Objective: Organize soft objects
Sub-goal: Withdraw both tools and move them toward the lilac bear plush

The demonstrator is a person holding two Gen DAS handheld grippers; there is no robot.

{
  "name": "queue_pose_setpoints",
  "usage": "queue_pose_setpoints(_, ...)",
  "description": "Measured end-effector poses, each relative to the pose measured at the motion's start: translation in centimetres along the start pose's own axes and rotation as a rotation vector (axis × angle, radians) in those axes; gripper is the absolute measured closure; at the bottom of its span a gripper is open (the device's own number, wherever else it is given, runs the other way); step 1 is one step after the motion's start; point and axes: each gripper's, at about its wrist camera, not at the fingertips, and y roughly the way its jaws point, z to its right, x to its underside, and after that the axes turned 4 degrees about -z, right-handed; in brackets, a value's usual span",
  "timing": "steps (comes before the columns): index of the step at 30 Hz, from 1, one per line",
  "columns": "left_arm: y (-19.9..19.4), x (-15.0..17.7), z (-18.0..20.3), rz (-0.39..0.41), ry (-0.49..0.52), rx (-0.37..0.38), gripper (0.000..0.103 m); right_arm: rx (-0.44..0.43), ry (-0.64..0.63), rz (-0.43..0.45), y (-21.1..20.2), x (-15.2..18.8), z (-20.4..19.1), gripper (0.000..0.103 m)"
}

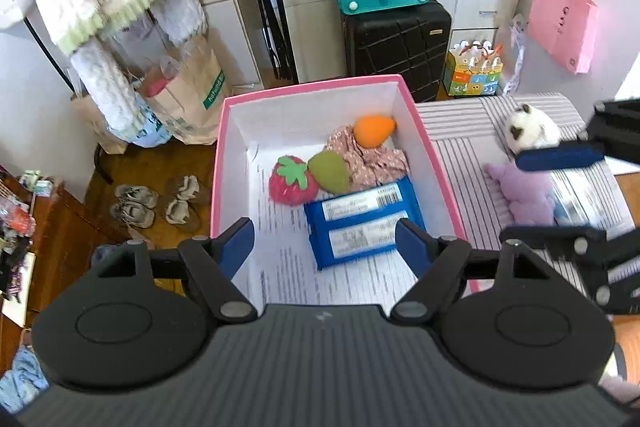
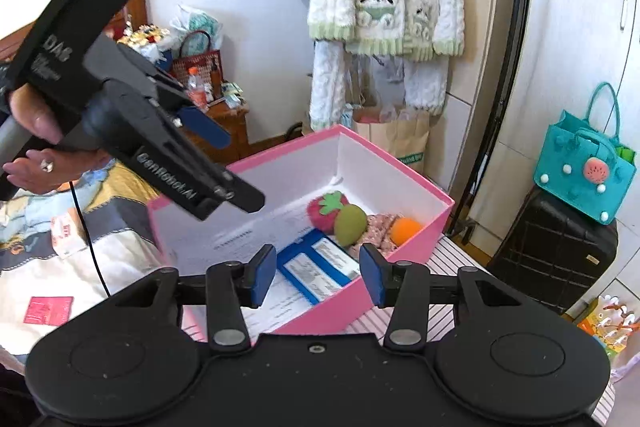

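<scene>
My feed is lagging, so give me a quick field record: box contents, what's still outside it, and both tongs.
container: pink box, open, white inside, paper on its floor
in box: strawberry plush, green plush, orange plush, floral cloth, blue packet
still outside: white plush and purple plush on the striped cloth, right of the box in the left wrist view
left tongs: open, nothing between the pads, above the box
right tongs: open, nothing between the pads
</scene>
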Motion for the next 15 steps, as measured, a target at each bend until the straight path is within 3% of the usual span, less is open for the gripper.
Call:
queue_pose_setpoints(2,-1.5,1.0,0.4,0.01,0.009,0.003,0.025,-0.007,-0.002,0.01,-1.1,0.2,-0.7,0.048)
queue_pose_setpoints(4,-3.0,2.0,0.7,0.019,0.007,0.01,0.016,-0.013,-0.006,0.017,-2.1,0.4,-1.3,0.046)
queue_pose_setpoints(6,-4.3,2.9,0.9,0.036,0.0,0.014,0.013,-0.026,-0.001,0.018,-3.2,0.8,-1.9,0.044)
queue_pose_setpoints(15,-8.6,7.6,2.9,0.068,0.048,0.013,0.008,-0.045,0.007,0.02,-7.7,3.8,-4.2,0.035)
